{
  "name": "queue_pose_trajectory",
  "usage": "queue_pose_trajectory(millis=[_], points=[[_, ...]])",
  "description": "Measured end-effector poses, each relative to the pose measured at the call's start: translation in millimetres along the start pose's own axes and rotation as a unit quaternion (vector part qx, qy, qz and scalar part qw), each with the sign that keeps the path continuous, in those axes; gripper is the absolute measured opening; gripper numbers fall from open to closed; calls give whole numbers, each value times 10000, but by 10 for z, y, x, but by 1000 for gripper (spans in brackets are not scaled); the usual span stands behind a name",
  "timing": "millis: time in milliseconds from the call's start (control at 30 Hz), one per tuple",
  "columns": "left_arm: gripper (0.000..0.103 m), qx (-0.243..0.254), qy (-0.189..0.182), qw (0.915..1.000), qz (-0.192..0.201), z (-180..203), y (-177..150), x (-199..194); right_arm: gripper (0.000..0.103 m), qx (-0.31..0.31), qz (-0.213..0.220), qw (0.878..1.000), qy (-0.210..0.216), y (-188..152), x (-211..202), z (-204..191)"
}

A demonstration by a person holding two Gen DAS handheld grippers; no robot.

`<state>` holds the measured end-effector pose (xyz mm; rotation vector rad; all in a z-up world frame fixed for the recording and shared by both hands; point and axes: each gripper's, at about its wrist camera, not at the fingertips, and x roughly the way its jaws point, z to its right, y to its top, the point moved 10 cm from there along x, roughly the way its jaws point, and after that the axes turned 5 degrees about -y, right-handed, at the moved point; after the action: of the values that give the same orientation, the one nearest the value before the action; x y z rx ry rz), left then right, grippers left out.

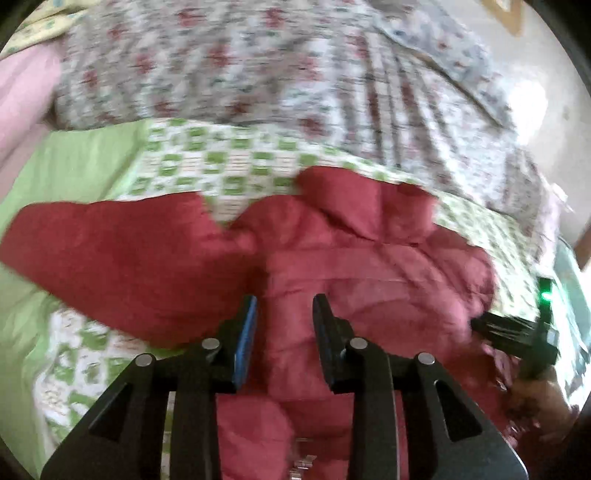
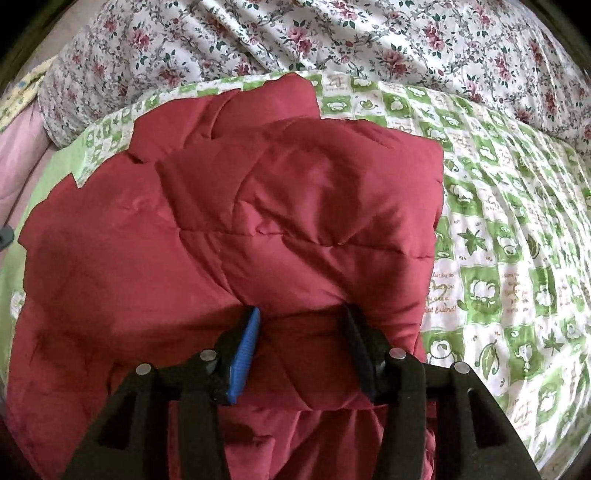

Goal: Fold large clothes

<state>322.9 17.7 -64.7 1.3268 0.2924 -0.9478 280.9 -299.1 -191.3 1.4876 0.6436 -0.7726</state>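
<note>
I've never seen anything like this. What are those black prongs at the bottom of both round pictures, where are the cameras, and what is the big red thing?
There is no robot here: a person holds a hand tool with two fingers in each hand. A wide-angle camera sits on each tool and looks forward along its fingers, hence the round, bent pictures. One picture comes from the left gripper, the other from the right gripper. The red thing is a padded, quilted jacket, the garment being folded. It lies on a green and white patterned sheet on a bed, with a rose-printed quilt behind it. Both tools have their fingers apart. The right one straddles a thick folded edge of the jacket; the left one hangs over it, and its picture is blurred.
</note>
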Motion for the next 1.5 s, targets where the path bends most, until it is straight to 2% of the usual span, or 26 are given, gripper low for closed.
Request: queue_pose_trajectory(millis=[67,100,167,267,367,467,567,600,633,667,700,733,767,833,933,1033,1233,1400,1500], points=[[28,246,-203,9993,-209,248,-56,138,49,-64,8,10000,-60,27,26,-6],[28,362,-183,9988,-291,333,-89,210,49,-69,18,10000,-57,25,32,-3],[28,522,57,9971,-557,402,-199,439,49,-9,15,10000,4,14,39,20],[28,252,278,9946,-966,249,-379,720,50,45,-28,10000,46,-1,50,46],[28,116,222,9942,-1041,159,-481,804,53,46,20,9999,90,-6,47,40],[29,93,247,9939,-1068,147,-537,836,62,-5,155,9996,245,-19,36,-3],[29,185,413,9931,-1080,180,-568,860,63,-25,-84,9999,59,12,-11,-21],[29,176,432,9930,-1083,175,-576,870,68,80,-83,9999,25,49,-64,-18],[29,150,434,9931,-1081,171,-576,874,71,272,87,9994,185,121,-182,-44],[29,116,423,9931,-1086,163,-583,885,78,328,295,9984,361,181,-281,-86],[29,84,411,9932,-1090,156,-581,890,92,291,516,9973,432,238,-376,-130],[28,48,390,9932,-1094,150,-580,891,100,116,732,9968,296,293,-453,-186],[28,24,374,9933,-1098,147,-581,892,103,-14,776,9968,177,305,-457,-219],[28,14,347,9934,-1096,145,-580,882,103,-256,633,9976,145,272,-351,-307],[28,-136,231,9938,-1079,126,-585,823,103,-408,-234,9987,-189,-2,136,-211],[28,-226,185,9939,-1067,100,-610,824,103,-187,-117,9997,96,-7,174,-154],[28,-275,109,9938,-1073,91,-596,835,103,-322,-195,9993,-64,-33,207,-193],[29,-490,-192,9942,-936,82,-567,582,103,-256,-253,9994,12,4,153,-181],[36,-611,-164,9952,-751,-26,-525,351,103,-51,-239,9996,155,22,-25,-180]])
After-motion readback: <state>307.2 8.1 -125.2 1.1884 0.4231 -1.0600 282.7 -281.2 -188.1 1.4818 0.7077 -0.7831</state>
